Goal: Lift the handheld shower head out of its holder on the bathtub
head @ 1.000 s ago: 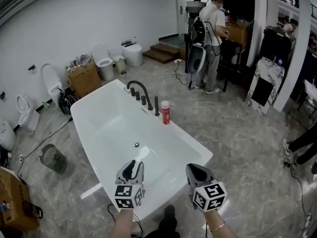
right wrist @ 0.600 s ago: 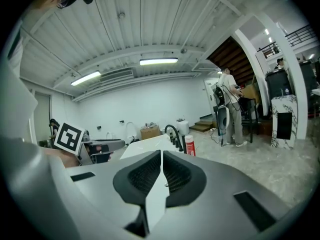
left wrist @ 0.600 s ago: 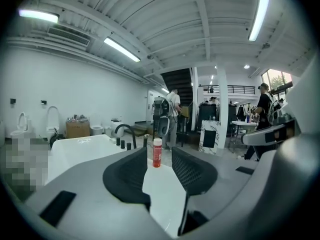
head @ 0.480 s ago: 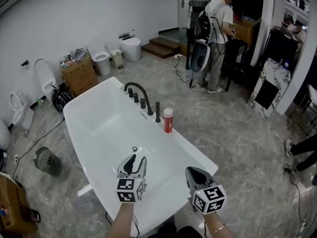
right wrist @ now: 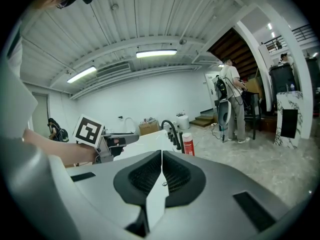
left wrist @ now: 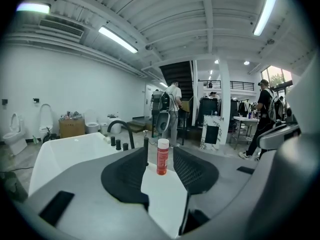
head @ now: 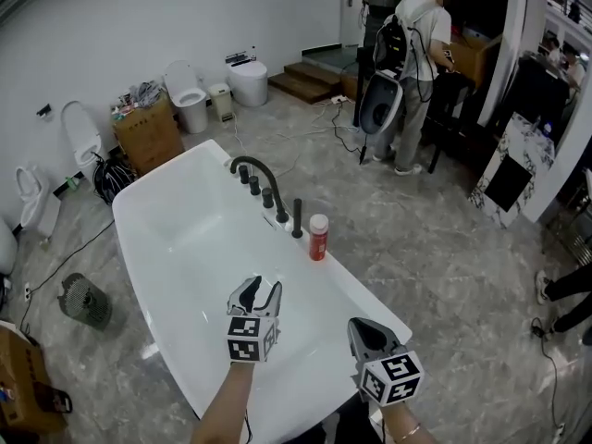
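Shower head (head: 297, 219) stands upright in its holder on the tub rim (head: 363, 288), just beside a red bottle (head: 318, 237). Left gripper (head: 262, 290) jaws opening, nothing between them; right gripper (head: 359, 326) jaws pressed together, empty. Best to take the rod from the faucet side, clear of the bottle.

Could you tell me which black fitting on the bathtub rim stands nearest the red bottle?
The tall, slim handheld shower head, beside the red bottle; the knobs and arched spout stand farther off.
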`<state>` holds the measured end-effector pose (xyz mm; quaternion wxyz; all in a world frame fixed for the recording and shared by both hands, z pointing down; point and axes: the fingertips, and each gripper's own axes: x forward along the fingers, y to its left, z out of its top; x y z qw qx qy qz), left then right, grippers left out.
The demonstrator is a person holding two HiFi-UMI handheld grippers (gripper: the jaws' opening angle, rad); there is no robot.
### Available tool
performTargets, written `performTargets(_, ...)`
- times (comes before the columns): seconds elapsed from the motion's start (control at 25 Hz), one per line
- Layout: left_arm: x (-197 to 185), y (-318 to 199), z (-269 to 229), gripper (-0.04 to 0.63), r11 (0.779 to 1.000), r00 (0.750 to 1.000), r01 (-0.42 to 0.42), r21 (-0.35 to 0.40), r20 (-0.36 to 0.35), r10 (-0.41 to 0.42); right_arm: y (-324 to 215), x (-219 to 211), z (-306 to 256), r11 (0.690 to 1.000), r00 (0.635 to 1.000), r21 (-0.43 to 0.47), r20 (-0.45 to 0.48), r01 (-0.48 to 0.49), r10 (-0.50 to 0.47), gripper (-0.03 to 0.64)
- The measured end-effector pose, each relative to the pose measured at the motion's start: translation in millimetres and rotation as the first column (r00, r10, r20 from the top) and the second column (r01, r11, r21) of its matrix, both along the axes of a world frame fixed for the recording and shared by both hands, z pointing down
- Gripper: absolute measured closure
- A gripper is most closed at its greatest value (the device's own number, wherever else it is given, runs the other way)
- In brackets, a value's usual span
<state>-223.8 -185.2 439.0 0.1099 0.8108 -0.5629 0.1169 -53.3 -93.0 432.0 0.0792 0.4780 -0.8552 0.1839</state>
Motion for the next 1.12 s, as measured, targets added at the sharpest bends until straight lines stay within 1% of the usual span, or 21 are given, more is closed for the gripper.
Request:
performTargets(0.12,7.3,-45.9,12.9,0.425,1.0,1.0,0.002,-0.011,0.013,-0.002,-36.0,3.6,13.8,1.0,1.0,-0.014,-0.006,0.021,-0.021,0.603)
performTargets(0.24,15.1,-97.5,35.9,0.425,1.0,1.0,0.015,-0.024,0.026,-0.014,-77.0,7.4,34.6,0.998,0.999,-0.031,-0.01,0.049,-0.049,0.606)
performTargets(0.44,31.2,-183.6,74.2,0.425,0.998,0.998,0.052,-0.046,0.021,-0.051,-149.8,17.6,65.0,0.992,0.993,-0.057,-0.015,0.112,-0.113,0.607)
performTargets(0.72,54.0,-291.9,152.0,0.425,0.99,0.995,0.101,-0.097,0.037,-0.098,-244.9,33.9,127.0,0.981,0.985,-0.091,-0.006,0.173,-0.174,0.607)
performTargets(0.92,63.2,-351.3,210.0,0.415,0.983,0.992,0.125,-0.133,0.047,-0.12,-290.6,42.7,175.6,0.973,0.98,-0.116,0.006,0.198,-0.198,0.607)
performTargets(1.12,72.9,-406.0,250.8,0.407,0.979,0.99,0.139,-0.152,0.053,-0.132,-329.5,53.1,212.7,0.97,0.98,-0.139,0.019,0.2,-0.199,0.607)
